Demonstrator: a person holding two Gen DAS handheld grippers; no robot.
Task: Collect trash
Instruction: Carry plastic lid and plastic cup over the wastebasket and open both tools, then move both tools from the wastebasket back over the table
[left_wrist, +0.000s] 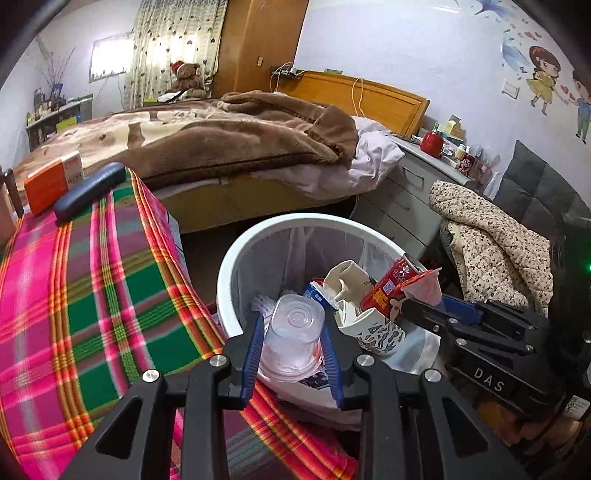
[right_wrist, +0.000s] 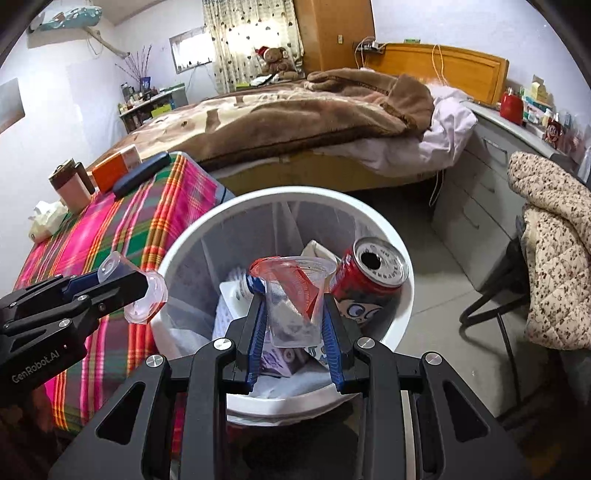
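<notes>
Bedroom; both grippers, left gripper (left_wrist: 293, 334) and right gripper (right_wrist: 295, 314), grip clear cups over bin (right_wrist: 184, 240).

The surface (right_wrist: 122, 229) wears a bright checked cloth of pink, green and orange. At its far end lie an orange box (right_wrist: 110, 171) and a dark flat case (right_wrist: 142, 173), side by side and touching. Near them stand a pink cup (right_wrist: 75, 190) and a brown one just behind it. A white tissue pack (right_wrist: 46, 221) lies close to the cups. Beside the surface, a white bin (right_wrist: 391, 236) stands on the grey floor (right_wrist: 439, 280). Behind it is a bed (right_wrist: 280, 122) under a brown blanket.
</notes>
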